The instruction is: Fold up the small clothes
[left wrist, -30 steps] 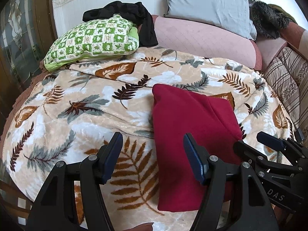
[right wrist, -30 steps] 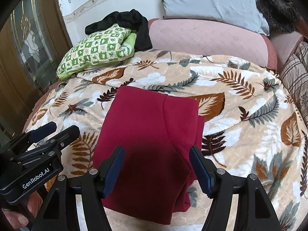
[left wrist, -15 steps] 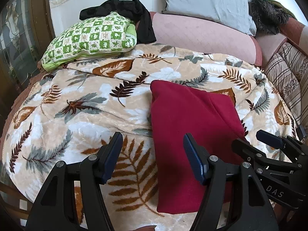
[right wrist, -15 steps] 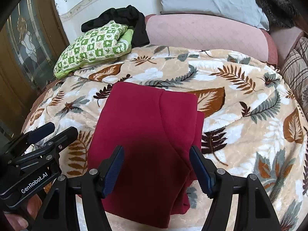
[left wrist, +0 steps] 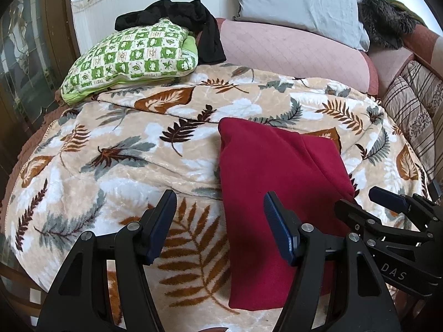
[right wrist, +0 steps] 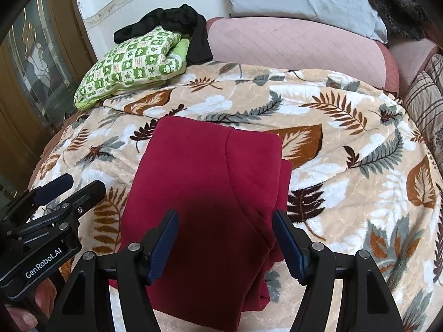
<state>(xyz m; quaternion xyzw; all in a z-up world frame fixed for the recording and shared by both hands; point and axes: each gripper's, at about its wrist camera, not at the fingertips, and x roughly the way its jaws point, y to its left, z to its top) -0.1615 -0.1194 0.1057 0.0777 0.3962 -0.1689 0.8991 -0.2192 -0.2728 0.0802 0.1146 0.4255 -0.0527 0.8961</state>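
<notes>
A dark red garment (left wrist: 274,182) lies folded into a rough rectangle on the leaf-patterned blanket (left wrist: 116,160). It also shows in the right wrist view (right wrist: 205,193), with a thicker folded edge on its right side. My left gripper (left wrist: 221,227) is open and empty, held above the garment's left edge. My right gripper (right wrist: 225,240) is open and empty, held above the garment's near end. Each gripper shows at the edge of the other's view, the right one (left wrist: 387,215) and the left one (right wrist: 55,202).
A green checked pillow (left wrist: 130,58) with a black garment (left wrist: 193,25) on it lies at the back left. A pink bolster (left wrist: 290,47), a grey pillow (left wrist: 299,2) and a dark furry item (left wrist: 387,22) line the back. A striped cushion (left wrist: 415,110) is at the right.
Both grippers have drawn back and up slightly from the red garment. The garment lies still. Both stay open.
</notes>
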